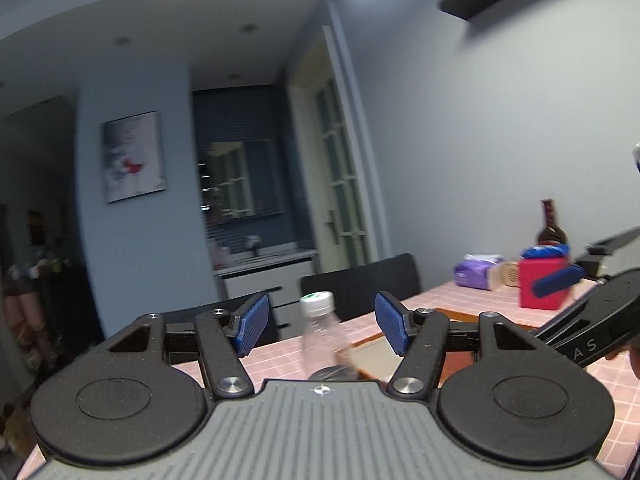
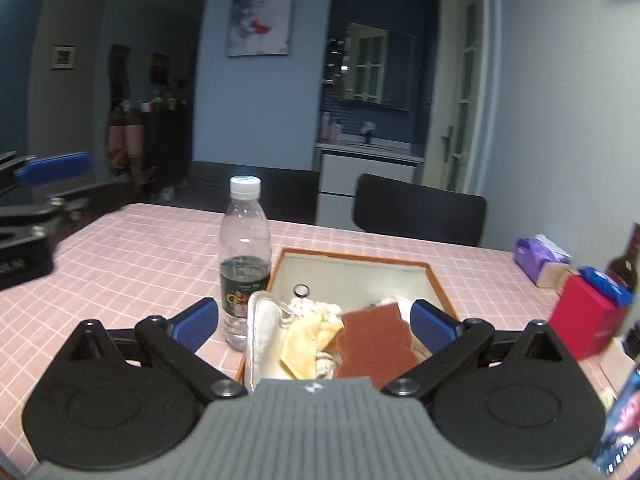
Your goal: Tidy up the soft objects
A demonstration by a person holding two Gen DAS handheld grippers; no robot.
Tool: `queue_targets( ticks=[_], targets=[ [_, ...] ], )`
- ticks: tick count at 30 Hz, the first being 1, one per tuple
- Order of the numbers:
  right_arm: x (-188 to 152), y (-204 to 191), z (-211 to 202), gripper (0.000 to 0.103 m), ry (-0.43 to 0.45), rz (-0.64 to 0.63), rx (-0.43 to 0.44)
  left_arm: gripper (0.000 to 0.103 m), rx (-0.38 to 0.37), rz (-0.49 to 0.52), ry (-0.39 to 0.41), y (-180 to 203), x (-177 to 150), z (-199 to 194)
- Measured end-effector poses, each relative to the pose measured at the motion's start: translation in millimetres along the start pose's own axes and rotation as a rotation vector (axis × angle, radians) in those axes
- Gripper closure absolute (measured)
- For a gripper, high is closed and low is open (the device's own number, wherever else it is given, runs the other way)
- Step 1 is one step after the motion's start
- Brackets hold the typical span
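1. We see the soft things piled in the tray (image 2: 436,280), at its near end: a brown sponge (image 2: 374,340) with a coarse, scratchy face, a crumpled yellow cloth (image 2: 304,344), and a white towel (image 2: 264,332) rolled along the left wall.
2. The tray is a shallow rectangle, orange rim, pale floor; the far half holds only a small dark ring (image 2: 301,291).
3. A clear plastic bottle (image 2: 244,256), white cap, dark label, stands just left of the tray on the pink checked tablecloth (image 2: 140,248).
4. Our right gripper (image 2: 316,320) hangs above the pile, jaws spread wide, pads clear of everything.
5. Our left gripper (image 1: 318,328) has its jaws apart too, with nothing clamped; the bottle shows beyond the gap.
6. Far right: a red box (image 2: 580,320) and a purple tissue pack (image 2: 536,256).
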State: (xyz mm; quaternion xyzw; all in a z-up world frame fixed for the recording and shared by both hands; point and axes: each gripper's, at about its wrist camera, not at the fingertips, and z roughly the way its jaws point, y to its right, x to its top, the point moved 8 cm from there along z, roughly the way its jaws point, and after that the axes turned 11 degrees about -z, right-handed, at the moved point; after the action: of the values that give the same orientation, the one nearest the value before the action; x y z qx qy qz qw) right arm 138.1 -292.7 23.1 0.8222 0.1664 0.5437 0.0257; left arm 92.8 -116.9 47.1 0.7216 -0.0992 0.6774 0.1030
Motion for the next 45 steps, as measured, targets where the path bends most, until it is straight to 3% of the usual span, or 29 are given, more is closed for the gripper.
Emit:
queue_targets(
  ticks=[5, 9, 11, 13, 17, 20, 29, 45],
  targets=[
    [-15.4, -17.7, -16.3, 0.003, 0.048, 0.130, -0.039, 0.031, 0.084, -0.060, 0.019, -19.2, -14.7, -12.7],
    [-35.6, -31.9, -22.6, 0.003, 0.086, 0.215, -0.082, 0.030, 0.108, -0.066, -0.038, -27.6, -37.3, -12.2],
    [-45.4, -37.3, -23.5, 0.003, 0.092, 0.232, -0.111, 0.021, 0.127, -0.050, -0.062, -34.3, -50.0, -17.4],
    [-54.2, -44.5, -22.6, 0.003, 0.091, 0.207, -0.142, 0.013, 0.150, -0.020, -0.069, -36.3, -61.2, -19.9],
    [-71.0, -54.0, -13.3, 0.003, 0.075, 0.168, -0.198, 0.012, 0.161, -0.047, -0.077, -42.7, -78.3, -21.5],
    [-78.6, -55.8, -3.7, 0.003, 0.040, 0.191, -0.182, 0.012, 0.166, -0.102, -0.123, -49.8, -86.9, -19.9],
    [-86.3, -58.3, 5.3, 0.003, 0.028, 0.174, -0.180, 0.010, 0.150, -0.108, -0.179, -47.6, -104.3, -25.3],
    [-82.9, -63.9, 2.3, 0.003, 0.024, 0.144, -0.186, 0.010, 0.176, -0.110, -0.207, -48.0, -109.5, -24.9]
  ],
)
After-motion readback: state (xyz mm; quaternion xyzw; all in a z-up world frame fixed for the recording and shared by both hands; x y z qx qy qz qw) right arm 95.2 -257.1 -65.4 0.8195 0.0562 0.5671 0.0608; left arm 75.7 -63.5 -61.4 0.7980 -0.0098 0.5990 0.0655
